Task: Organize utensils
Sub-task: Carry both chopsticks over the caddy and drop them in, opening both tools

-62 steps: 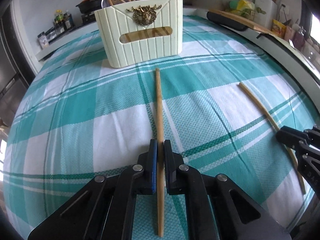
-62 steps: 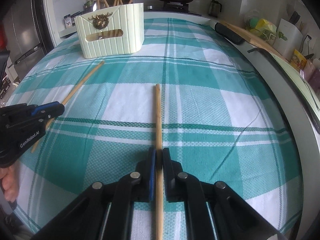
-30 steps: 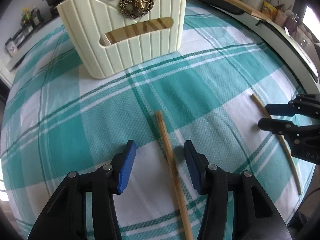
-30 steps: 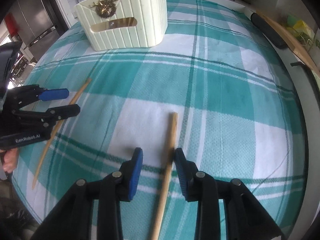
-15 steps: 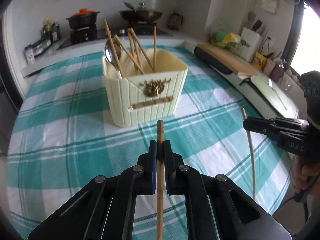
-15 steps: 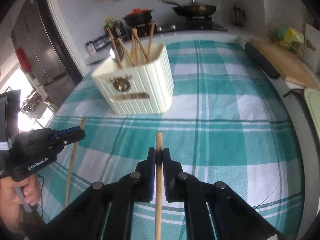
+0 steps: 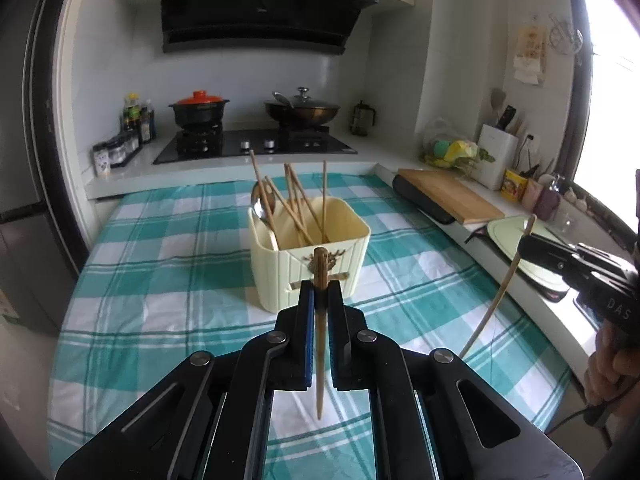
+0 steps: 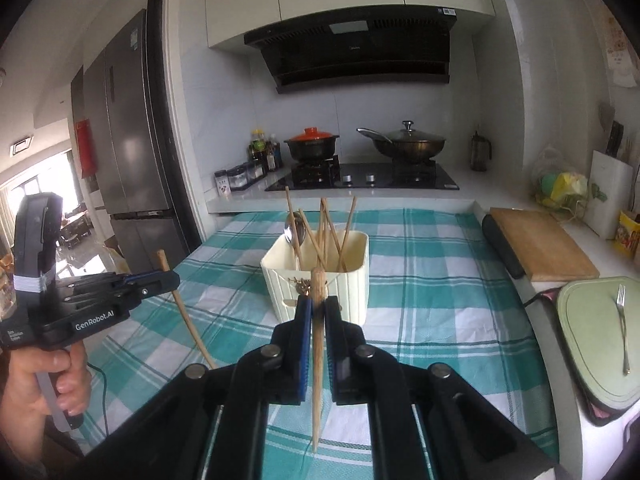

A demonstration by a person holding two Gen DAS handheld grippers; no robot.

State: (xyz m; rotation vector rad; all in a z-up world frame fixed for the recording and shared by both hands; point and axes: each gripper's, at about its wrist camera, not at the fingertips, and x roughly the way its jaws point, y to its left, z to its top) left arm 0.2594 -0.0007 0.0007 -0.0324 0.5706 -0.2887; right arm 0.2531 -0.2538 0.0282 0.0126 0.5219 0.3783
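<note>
A cream utensil holder (image 7: 316, 248) stands on the teal checked cloth and holds several chopsticks and a spoon (image 7: 261, 205). It also shows in the right wrist view (image 8: 352, 268). My left gripper (image 7: 320, 290) is shut on a wooden chopstick (image 7: 320, 320), held upright above the cloth, in front of the holder. My right gripper (image 8: 316, 306) is shut on another chopstick (image 8: 317, 352), also lifted and upright. Each gripper shows in the other's view with its chopstick (image 7: 508, 276) (image 8: 184, 312).
The table (image 7: 160, 280) has a teal checked cloth. A stove with a red-lidded pot (image 7: 199, 110) and a wok (image 7: 302, 111) is behind. A cutting board (image 7: 450, 194) and a green tray with a fork (image 8: 622, 328) lie on the right counter.
Both grippers closed on their chopsticks on the cloth and lifted them. They have risen further and the chopsticks now stand nearly upright in front of the holder.
</note>
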